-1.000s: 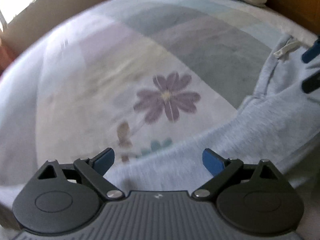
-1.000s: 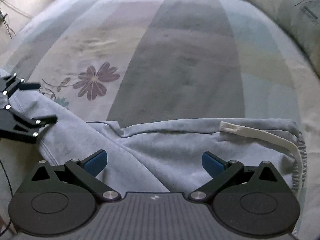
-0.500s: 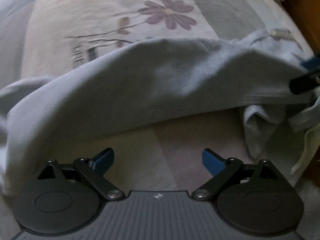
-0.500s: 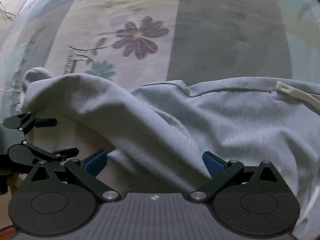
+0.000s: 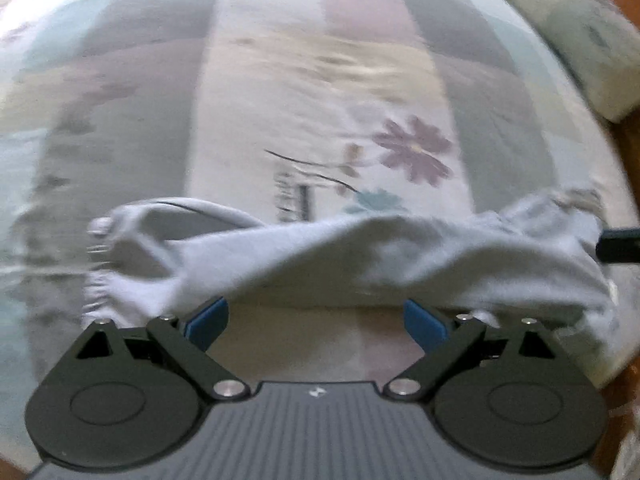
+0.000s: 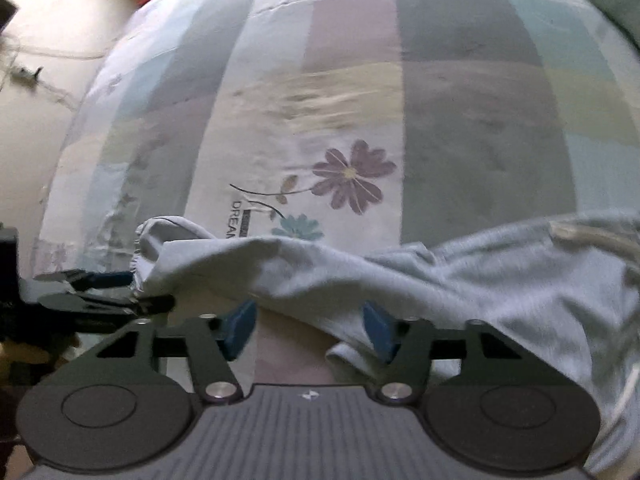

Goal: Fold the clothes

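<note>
A light grey pair of sweatpants (image 5: pixel 400 256) lies bunched in a band across the bed, with an elastic cuff (image 5: pixel 104 284) at the left. My left gripper (image 5: pixel 316 322) is wide open, and the cloth's near edge drapes over its fingertips without being pinched. The right gripper (image 6: pixel 310 330) has its jaws closing, about half apart. A small fold of the sweatpants (image 6: pixel 440 280) touches its right pad, and bare sheet shows between the pads. A white drawstring (image 6: pixel 592 236) lies at the right. The left gripper (image 6: pixel 108 292) is seen beside the cuff.
The bed carries a pastel patchwork sheet (image 5: pixel 320 80) with a purple flower (image 6: pixel 352 176) print. A pillow (image 5: pixel 580 32) lies at the far right by the wooden bed frame (image 5: pixel 628 152). Floor with cables (image 6: pixel 40 60) shows beyond the left bed edge.
Both grippers have risen and pulled back, so more of the bed shows. The right jaws have narrowed from wide open. The sweatpants now sit in a narrower band near the fingertips.
</note>
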`<state>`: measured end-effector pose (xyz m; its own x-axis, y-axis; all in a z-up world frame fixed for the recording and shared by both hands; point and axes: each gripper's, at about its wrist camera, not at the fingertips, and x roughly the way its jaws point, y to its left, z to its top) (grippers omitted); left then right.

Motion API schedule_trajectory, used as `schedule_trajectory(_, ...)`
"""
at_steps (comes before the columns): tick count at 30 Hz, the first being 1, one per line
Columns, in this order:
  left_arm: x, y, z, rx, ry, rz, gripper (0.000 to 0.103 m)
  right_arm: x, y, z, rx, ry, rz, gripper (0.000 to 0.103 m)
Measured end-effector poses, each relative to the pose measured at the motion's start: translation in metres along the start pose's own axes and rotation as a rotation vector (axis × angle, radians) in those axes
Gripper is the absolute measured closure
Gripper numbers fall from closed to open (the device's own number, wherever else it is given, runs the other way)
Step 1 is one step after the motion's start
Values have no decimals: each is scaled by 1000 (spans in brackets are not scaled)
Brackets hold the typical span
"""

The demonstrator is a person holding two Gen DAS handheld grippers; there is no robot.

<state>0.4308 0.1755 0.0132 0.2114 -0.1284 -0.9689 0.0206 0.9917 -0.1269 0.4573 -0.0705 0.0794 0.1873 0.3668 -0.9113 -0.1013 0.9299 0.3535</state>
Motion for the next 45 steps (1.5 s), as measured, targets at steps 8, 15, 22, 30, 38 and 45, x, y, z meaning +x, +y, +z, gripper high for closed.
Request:
schedule_trajectory(8, 15, 14, 29, -87, -56, 103, 10, 68, -43, 35, 30, 71, 15, 56)
schedule_trajectory(15, 85, 33, 56, -93, -123, 178, 12, 121, -57, 35, 61, 69, -140, 53)
schedule_trajectory(22, 110, 28, 14, -9, -153, 223, 14, 141, -31, -5, 7, 88, -185, 53)
schedule_trajectory(30, 114, 35, -52, -43, -100, 215, 14, 154, -7, -46, -77, 148, -149, 52)
schedule_trajectory(38, 93, 38, -63, -94, -169, 198, 14, 137, 1, -42, -133, 92, -48, 47)
schedule_trajectory(45, 79, 47, -59, -159, -270, 216, 14, 127, 26, 5, -272, -19, 62, 49)
